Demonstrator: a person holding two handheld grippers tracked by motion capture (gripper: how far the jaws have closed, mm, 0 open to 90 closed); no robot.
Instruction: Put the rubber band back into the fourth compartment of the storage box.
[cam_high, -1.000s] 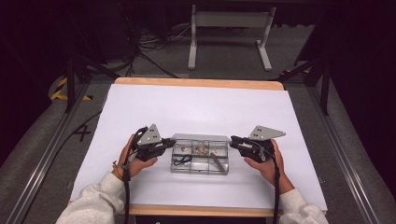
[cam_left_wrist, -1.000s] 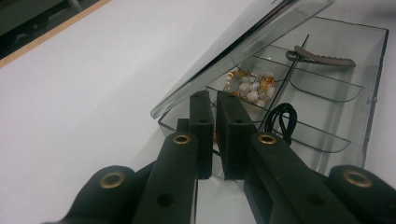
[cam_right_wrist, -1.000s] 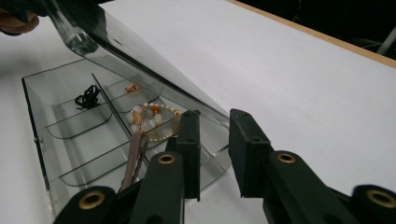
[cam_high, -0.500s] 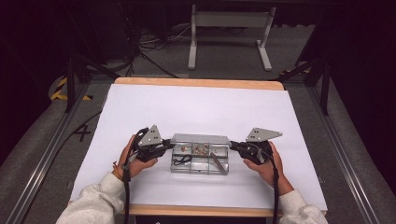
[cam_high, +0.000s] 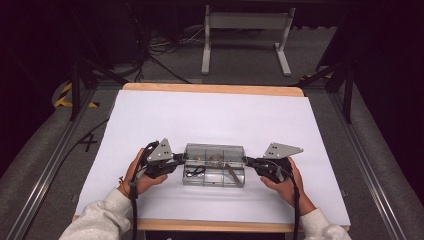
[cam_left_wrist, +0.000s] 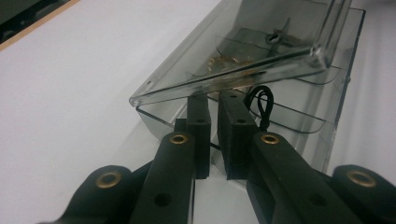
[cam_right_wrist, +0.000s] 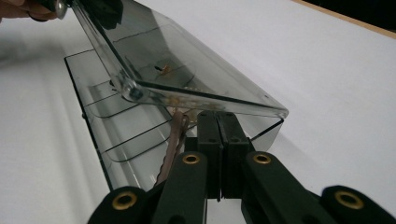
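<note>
White table (cam_high: 210, 115), clear compartmented box (cam_high: 214, 172) lid ajar, both grippers' jaws pinching its end walls

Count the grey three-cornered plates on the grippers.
2. One sits atop the left gripper, at the clear box's left end; the other atop the right gripper, at its right end.

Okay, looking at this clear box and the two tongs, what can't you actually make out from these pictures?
- Small gold items in the clear box: too small in the high view, blurred behind the raised lid in the left gripper view.
- Left tongs: tips tucked under the lid; contact hidden.
- Right tongs: tips hidden under the lid edge.
- Black cord: lower end hidden by a jaw.
</note>
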